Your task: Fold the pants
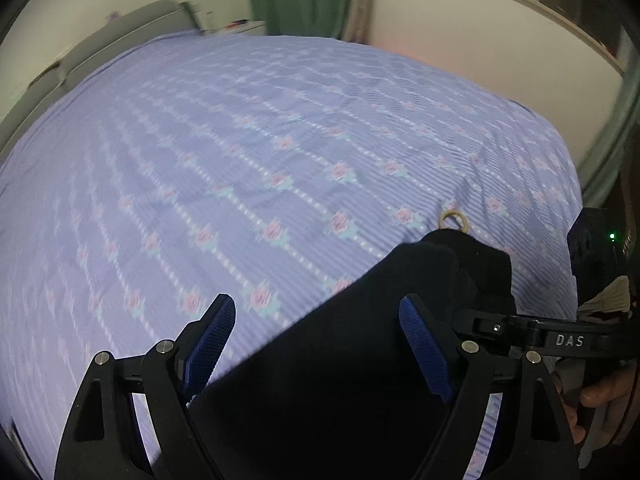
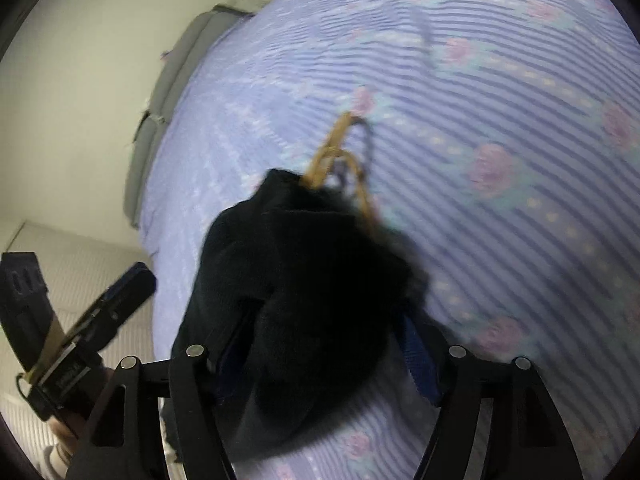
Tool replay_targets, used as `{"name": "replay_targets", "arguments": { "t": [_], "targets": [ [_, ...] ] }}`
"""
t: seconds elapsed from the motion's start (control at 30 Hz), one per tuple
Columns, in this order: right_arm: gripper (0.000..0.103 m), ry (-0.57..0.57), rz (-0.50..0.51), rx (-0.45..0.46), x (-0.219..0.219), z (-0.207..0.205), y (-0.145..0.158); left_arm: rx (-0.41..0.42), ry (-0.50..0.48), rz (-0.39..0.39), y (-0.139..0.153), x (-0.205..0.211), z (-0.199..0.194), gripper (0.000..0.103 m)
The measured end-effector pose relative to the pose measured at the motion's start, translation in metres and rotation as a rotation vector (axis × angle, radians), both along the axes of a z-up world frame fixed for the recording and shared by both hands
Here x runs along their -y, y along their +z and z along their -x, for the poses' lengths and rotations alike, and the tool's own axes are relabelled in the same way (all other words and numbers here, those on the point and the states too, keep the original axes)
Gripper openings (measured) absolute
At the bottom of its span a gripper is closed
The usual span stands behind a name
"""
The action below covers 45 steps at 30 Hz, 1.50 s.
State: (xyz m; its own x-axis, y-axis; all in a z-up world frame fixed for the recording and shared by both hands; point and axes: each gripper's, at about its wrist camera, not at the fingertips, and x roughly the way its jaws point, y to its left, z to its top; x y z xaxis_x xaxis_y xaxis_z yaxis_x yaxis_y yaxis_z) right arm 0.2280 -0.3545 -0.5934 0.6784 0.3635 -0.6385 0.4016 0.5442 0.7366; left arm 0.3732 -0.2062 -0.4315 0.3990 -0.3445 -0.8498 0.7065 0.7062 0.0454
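Left gripper (image 1: 318, 344) stands wide open over the black pants (image 1: 340, 360), pads clear of the cloth. Right gripper (image 2: 316, 344) is also parted, with a bunched end of the pants between its fingers; whether the pads press on it cannot be told. Pants lie near the edge of the lilac flowered bedspread (image 1: 240, 140), a tan cord (image 2: 340, 156) trailing out. Judged step: garment just laid down, not spread. Next move calls for gripping the edges and flattening them.
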Motion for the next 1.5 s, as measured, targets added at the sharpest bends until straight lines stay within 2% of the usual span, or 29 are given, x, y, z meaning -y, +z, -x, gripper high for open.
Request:
{"name": "replay_targets", "arguments": {
  "t": [0.13, 0.23, 0.3, 0.37, 0.53, 0.73, 0.87, 1.0, 1.1, 1.3, 1.4, 1.5],
  "targets": [
    [0.068, 0.031, -0.026, 0.004, 0.000, -0.012, -0.009, -0.009, 0.113, 0.012, -0.008, -0.021, 0.009, 0.084],
    [0.053, 0.059, -0.056, 0.019, 0.002, -0.020, -0.008, -0.010, 0.197, 0.021, -0.013, -0.034, 0.015, 0.084],
    [0.038, 0.081, -0.037, 0.018, 0.000, -0.024, -0.004, -0.007, 0.248, 0.030, -0.014, -0.042, 0.019, 0.084],
    [0.033, 0.095, -0.005, 0.006, -0.001, -0.024, 0.003, 0.002, 0.299, 0.039, -0.013, -0.051, 0.022, 0.084],
    [0.027, 0.118, 0.099, -0.003, -0.013, -0.019, 0.034, 0.035, 0.429, 0.062, -0.005, -0.077, 0.035, 0.084],
    [0.026, 0.169, 0.340, 0.028, -0.046, -0.024, 0.096, 0.077, 0.577, 0.066, 0.012, -0.122, 0.055, 0.084],
    [0.025, 0.215, 0.646, 0.066, -0.098, -0.027, 0.145, 0.122, 0.681, 0.058, 0.033, -0.160, 0.073, 0.084],
    [0.026, 0.254, 0.891, 0.137, -0.159, -0.012, 0.176, 0.171, 0.789, 0.050, 0.057, -0.209, 0.096, 0.084],
    [0.025, 0.290, 1.032, 0.189, -0.208, -0.013, 0.191, 0.188, 0.837, 0.041, 0.070, -0.242, 0.112, 0.086],
    [0.025, 0.397, 1.225, 0.314, -0.306, -0.003, 0.211, 0.254, 0.916, 0.005, 0.091, -0.311, 0.145, 0.089],
    [0.025, 0.468, 1.301, 0.374, -0.356, 0.008, 0.210, 0.281, 0.956, -0.011, 0.091, -0.345, 0.162, 0.092],
    [0.025, 0.540, 1.360, 0.414, -0.402, 0.017, 0.201, 0.262, 0.998, -0.007, 0.078, -0.379, 0.174, 0.092]
  ]
}}
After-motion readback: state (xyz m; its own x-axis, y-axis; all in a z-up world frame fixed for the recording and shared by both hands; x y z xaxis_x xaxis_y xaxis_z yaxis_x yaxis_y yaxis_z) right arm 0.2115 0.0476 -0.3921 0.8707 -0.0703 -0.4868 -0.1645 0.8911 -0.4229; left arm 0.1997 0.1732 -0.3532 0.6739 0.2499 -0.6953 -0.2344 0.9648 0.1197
